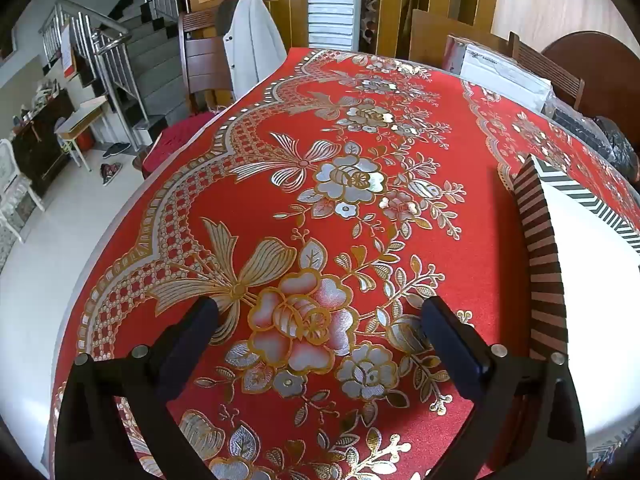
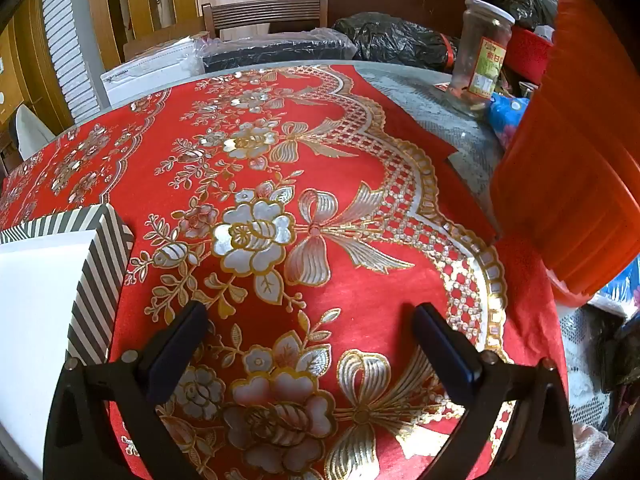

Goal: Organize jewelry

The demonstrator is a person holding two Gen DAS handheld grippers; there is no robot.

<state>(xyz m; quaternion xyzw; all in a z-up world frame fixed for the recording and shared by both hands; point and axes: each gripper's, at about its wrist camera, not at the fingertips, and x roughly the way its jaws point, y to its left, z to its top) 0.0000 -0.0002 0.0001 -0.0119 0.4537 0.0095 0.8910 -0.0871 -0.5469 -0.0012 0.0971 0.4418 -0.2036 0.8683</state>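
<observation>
The left gripper (image 1: 320, 312) and right gripper (image 2: 310, 316) are both hovering over the red tablecloth (image 1: 360, 240) with jaws spread wide, gripping nothing. The striped box (image 2: 100, 264) is sitting between them; beyond it a glass jar (image 2: 482, 52) is showing a label too blurred to read

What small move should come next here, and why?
Probably bring one gripper toward the black-and-white striped box with the white top. Both the left gripper and right gripper hover open and empty over the red floral tablecloth, and no jewelry is visible.
</observation>
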